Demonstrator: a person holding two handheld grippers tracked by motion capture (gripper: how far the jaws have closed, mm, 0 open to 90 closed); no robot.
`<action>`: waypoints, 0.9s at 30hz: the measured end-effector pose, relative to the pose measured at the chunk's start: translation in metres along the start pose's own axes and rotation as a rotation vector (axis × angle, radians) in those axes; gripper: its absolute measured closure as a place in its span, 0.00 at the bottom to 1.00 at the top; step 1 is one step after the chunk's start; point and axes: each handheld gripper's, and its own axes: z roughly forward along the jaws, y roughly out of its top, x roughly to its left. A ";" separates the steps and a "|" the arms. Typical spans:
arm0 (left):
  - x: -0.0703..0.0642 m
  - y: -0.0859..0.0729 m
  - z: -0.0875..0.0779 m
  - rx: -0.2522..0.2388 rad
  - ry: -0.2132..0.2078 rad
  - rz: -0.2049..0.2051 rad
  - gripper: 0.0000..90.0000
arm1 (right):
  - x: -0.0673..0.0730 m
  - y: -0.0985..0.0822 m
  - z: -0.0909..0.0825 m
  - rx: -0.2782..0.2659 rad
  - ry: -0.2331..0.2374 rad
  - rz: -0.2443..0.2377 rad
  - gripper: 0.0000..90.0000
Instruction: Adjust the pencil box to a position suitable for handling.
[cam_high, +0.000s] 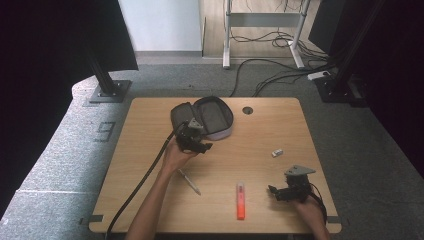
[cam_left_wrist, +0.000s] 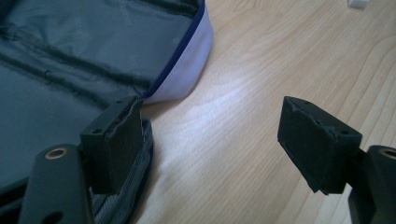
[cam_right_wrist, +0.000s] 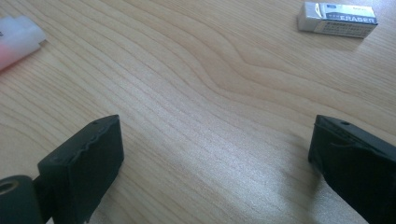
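Note:
An open dark pencil case (cam_high: 210, 116) with a pale lilac outside lies at the back middle of the wooden table (cam_high: 150, 120). My left gripper (cam_high: 200, 145) hovers at its front edge, open. In the left gripper view the case's grey lining (cam_left_wrist: 70, 65) spreads at the left, and the left jaw of the gripper (cam_left_wrist: 212, 121) sits over the case's zip edge with nothing between the jaws. My right gripper (cam_high: 275, 192) rests low near the front right, open and empty (cam_right_wrist: 215, 135). An orange highlighter (cam_high: 240, 201), a pen (cam_high: 189, 181) and a white eraser (cam_high: 277, 152) lie on the table.
The eraser (cam_right_wrist: 337, 19) lies ahead of the right jaws, and the highlighter's pale cap (cam_right_wrist: 18, 39) to their left. A round cable hole (cam_high: 247, 110) sits beside the case. Dark stands and floor cables surround the table.

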 end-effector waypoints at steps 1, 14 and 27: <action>0.000 0.001 0.001 0.002 0.001 0.005 0.25 | 0.000 0.000 0.000 0.000 0.000 0.000 0.03; 0.004 0.019 0.023 0.018 0.004 0.031 0.36 | 0.000 0.000 0.000 0.000 0.000 0.000 0.03; 0.012 0.033 0.046 0.018 -0.028 0.028 0.43 | 0.000 0.000 0.000 -0.002 0.000 -0.003 0.03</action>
